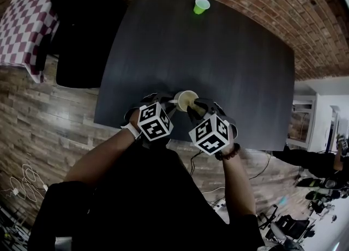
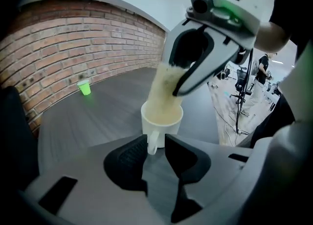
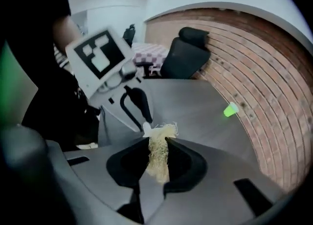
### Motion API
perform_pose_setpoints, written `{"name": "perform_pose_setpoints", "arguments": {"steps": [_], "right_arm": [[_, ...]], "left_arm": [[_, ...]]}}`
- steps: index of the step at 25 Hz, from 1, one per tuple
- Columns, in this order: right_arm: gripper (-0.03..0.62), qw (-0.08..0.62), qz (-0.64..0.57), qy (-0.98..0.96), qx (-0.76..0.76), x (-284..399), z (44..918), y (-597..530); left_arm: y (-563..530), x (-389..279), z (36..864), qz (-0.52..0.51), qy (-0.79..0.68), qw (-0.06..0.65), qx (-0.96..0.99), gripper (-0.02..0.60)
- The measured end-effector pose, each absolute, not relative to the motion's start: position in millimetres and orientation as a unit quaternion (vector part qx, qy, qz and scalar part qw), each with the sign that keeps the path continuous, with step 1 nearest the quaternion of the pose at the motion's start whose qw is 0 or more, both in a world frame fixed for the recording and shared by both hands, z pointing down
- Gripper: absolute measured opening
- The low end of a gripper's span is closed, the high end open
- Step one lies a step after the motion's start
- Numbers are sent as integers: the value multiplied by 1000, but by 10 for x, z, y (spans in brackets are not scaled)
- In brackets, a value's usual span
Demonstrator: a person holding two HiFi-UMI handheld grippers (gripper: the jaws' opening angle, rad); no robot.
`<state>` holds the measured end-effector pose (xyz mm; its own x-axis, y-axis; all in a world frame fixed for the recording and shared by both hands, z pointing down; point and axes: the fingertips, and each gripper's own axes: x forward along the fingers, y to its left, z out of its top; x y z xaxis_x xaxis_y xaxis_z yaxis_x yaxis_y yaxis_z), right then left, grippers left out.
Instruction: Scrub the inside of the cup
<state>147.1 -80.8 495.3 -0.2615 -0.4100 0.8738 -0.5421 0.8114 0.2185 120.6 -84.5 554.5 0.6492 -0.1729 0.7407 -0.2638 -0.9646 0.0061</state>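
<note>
One white cup (image 1: 187, 100) is upright near the front edge of the dark table (image 1: 229, 53). The left gripper (image 2: 154, 144) is clenched on its handle (image 2: 151, 146), with the cup body just past the jaw tips. The right gripper (image 3: 157, 142) is clamped on a pale, fibrous scrubber (image 3: 157, 158). Seen from the left gripper view, that gripper tilts down over the cup and the scrubber reaches below the rim, into the inside. In the head view the two marker cubes sit side by side just in front of the cup. A green cup (image 1: 201, 5) stands well apart at the far edge, near the brick wall (image 1: 262, 4).
</note>
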Motion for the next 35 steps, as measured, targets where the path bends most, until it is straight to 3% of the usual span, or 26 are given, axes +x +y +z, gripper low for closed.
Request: {"name": "perform_pose_setpoints", "arguments": {"steps": [7, 15, 29, 35], "right_arm": [[91, 605, 73, -758, 232, 1444, 5554, -905], [91, 622, 38, -752, 215, 1472, 5607, -1025], [91, 461, 24, -764, 451, 1901, 4179, -1098], [91, 462, 117, -778, 410, 1685, 4612, -927]], "left_arm": [[-889, 1186, 5527, 400, -128, 56, 906, 121], [-916, 1174, 5528, 400, -129, 58, 906, 121], [-959, 1226, 5519, 395, -129, 61, 907, 120], [-933, 1284, 5531, 397, -126, 62, 907, 120]]}}
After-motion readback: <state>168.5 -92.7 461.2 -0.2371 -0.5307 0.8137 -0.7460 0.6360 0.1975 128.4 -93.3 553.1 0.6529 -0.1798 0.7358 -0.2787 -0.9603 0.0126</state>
